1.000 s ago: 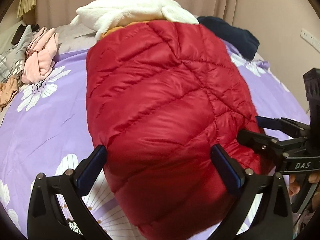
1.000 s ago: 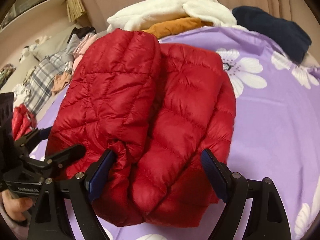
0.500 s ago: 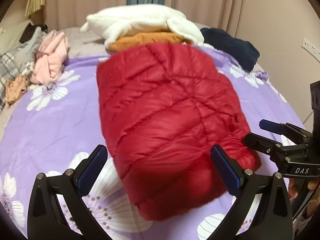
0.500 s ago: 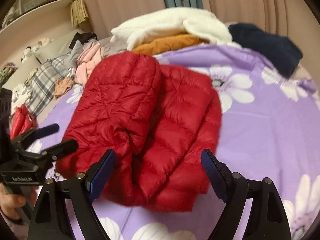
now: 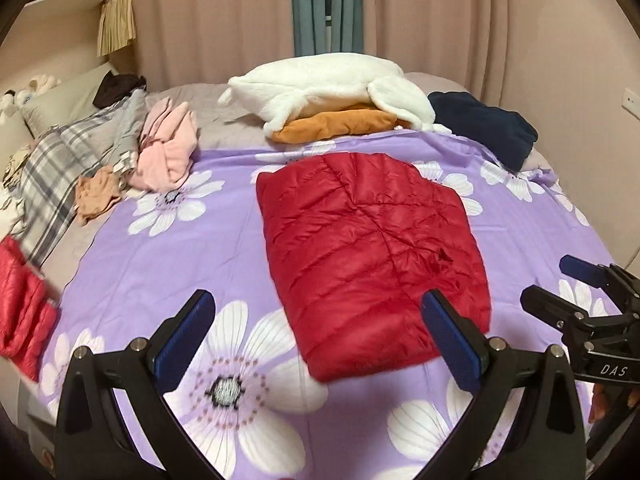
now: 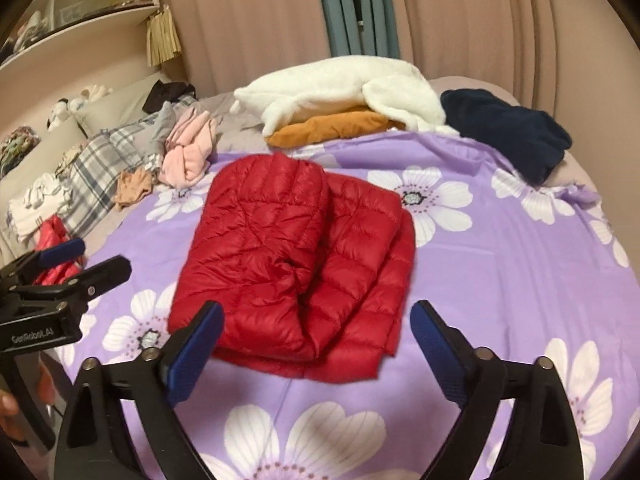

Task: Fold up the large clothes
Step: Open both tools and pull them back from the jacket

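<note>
Right wrist view: puffy quilted red jacket (image 6: pixel 296 264) lies folded; right gripper (image 6: pixel 316 344) spread, empty.

A purple floral sheet (image 5: pixel 168 272) is covering the bed; beige curtains (image 5: pixel 420 12) are hanging behind its far edge

Open purple sheet (image 5: pixel 132 264) to the left of the folded red jacket (image 5: pixel 372 256) and more to its right (image 6: pixel 512 264), free for passing. Blocked along the far edge by the white-and-orange pile (image 5: pixel 332 96) and navy garment (image 5: pixel 484 128). Hemmed at far left by pink clothes (image 5: pixel 168 148) and plaid cloth (image 5: pixel 56 176).
</note>
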The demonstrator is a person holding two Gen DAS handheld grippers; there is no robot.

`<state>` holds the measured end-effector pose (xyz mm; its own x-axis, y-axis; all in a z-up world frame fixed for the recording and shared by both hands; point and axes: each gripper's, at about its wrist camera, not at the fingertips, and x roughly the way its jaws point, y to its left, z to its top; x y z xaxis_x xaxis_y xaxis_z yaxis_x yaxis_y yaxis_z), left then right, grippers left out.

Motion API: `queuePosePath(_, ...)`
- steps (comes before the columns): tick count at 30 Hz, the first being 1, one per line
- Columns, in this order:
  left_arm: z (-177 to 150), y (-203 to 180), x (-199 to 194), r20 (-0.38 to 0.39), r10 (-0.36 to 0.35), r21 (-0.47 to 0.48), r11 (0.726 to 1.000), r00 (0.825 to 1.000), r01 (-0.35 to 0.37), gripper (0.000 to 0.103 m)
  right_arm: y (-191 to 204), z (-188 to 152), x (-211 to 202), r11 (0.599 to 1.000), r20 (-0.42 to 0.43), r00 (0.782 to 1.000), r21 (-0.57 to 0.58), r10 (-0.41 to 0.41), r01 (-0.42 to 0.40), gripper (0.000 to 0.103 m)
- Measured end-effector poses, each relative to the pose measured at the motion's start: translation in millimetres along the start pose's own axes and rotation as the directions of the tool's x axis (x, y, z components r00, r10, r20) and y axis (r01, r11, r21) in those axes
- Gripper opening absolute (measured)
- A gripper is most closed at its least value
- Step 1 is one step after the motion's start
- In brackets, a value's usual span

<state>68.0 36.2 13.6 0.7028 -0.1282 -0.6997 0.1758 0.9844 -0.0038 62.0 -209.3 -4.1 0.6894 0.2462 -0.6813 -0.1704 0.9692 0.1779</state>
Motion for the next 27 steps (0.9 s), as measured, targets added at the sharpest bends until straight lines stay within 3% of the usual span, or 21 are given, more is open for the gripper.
queuePosePath(2,-1,0,-11,-0.009,-0.04,-0.016,0.999,0.999,0.039,0.103,3,0,-12,1.0,0.01,1.0,0.0,-0.002,0.002,0.102)
queuePosePath(6,-5,2,-26,-0.072,-0.121,-0.063,0.991,0.99,0.116,0.103,11,2,-36,1.0,0.042,0.999,-0.005,-0.016,0.016,0.102)
queuePosePath(12,-13,3,-47,-0.073,-0.057,-0.082,0.995,0.996,0.051,0.103,19,3,-61,0.998,0.072,0.996,-0.013,-0.061,0.062,0.102)
queuePosePath(18,-20,1,-47,-0.069,0.011,-0.082,0.996,0.998,-0.017,0.103,29,-6,-45,0.995,0.012,0.996,-0.049,-0.089,0.09,0.102)
queuePosePath(27,-26,3,-47,-0.087,0.036,-0.088,0.995,0.996,-0.043,0.103,37,-16,-42,0.997,-0.012,0.998,-0.052,-0.063,0.062,0.102)
